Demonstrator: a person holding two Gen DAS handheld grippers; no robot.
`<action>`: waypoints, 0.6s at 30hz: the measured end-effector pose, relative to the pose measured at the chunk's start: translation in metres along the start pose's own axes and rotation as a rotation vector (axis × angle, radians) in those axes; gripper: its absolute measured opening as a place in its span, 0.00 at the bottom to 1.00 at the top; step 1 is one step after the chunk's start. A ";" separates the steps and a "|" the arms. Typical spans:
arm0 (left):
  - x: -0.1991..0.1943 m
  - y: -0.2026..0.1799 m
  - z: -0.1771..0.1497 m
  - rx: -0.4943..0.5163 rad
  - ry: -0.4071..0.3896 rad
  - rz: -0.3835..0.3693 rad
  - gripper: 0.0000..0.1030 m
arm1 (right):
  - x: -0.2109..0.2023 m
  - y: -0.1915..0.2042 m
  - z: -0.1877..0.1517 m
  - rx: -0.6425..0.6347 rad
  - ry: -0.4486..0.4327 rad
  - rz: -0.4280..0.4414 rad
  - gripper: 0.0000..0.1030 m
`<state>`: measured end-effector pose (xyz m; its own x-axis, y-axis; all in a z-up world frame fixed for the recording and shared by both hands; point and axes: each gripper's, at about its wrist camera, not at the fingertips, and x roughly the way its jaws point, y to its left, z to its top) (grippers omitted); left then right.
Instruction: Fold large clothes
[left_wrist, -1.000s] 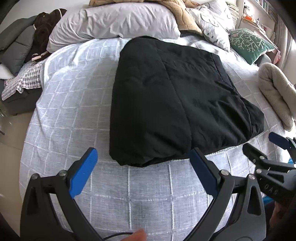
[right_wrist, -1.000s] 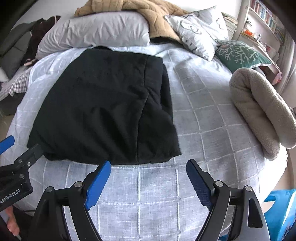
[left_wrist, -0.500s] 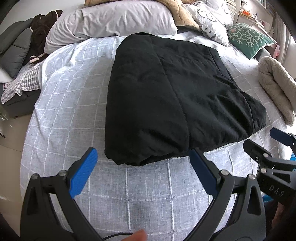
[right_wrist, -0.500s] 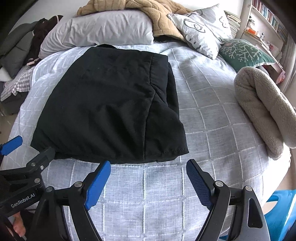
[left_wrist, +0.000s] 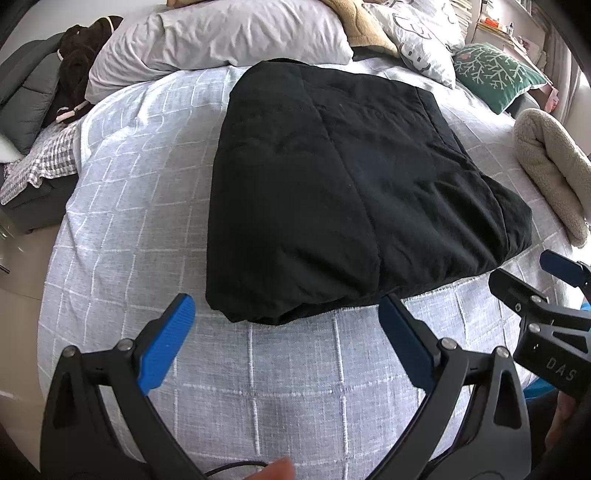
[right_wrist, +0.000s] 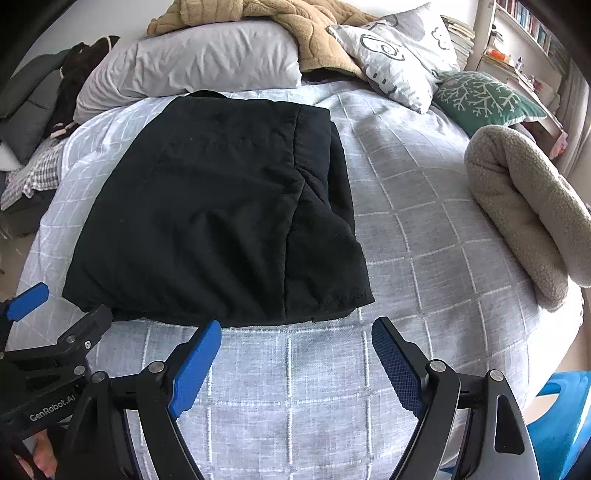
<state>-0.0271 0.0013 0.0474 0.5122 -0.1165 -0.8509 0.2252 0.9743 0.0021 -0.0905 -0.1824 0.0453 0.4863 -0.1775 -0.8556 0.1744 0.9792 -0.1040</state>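
A large black garment (left_wrist: 343, 192) lies folded into a thick rectangle in the middle of the bed; it also shows in the right wrist view (right_wrist: 229, 221). My left gripper (left_wrist: 284, 314) is open and empty, hovering just short of the garment's near edge. My right gripper (right_wrist: 295, 336) is open and empty, just short of the garment's near right corner. The right gripper shows at the right edge of the left wrist view (left_wrist: 543, 295). The left gripper shows at the left edge of the right wrist view (right_wrist: 55, 317).
The bed has a grey checked cover (right_wrist: 406, 229). A rolled beige fleece blanket (right_wrist: 528, 210) lies at its right edge. Pillows (right_wrist: 207, 62), a tan blanket and a green cushion (right_wrist: 484, 98) crowd the head. Dark clothes lie off the left side (left_wrist: 33, 92). A blue stool (right_wrist: 561, 424) stands lower right.
Both grippers have moved forward, closer to the garment's near edge. The garment has not moved and both grippers stay open.
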 end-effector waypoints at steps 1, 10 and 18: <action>0.000 0.000 0.000 0.002 0.000 -0.001 0.96 | 0.000 0.000 0.000 0.001 0.000 -0.001 0.83; 0.001 -0.001 -0.001 0.006 0.006 -0.005 0.96 | 0.000 0.001 -0.001 0.009 0.000 0.002 0.83; 0.001 -0.002 -0.001 0.003 0.008 -0.005 0.96 | -0.001 -0.001 -0.001 0.013 -0.001 0.006 0.83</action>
<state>-0.0278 -0.0003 0.0456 0.5044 -0.1197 -0.8551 0.2304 0.9731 -0.0002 -0.0918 -0.1826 0.0458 0.4882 -0.1720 -0.8556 0.1829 0.9788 -0.0924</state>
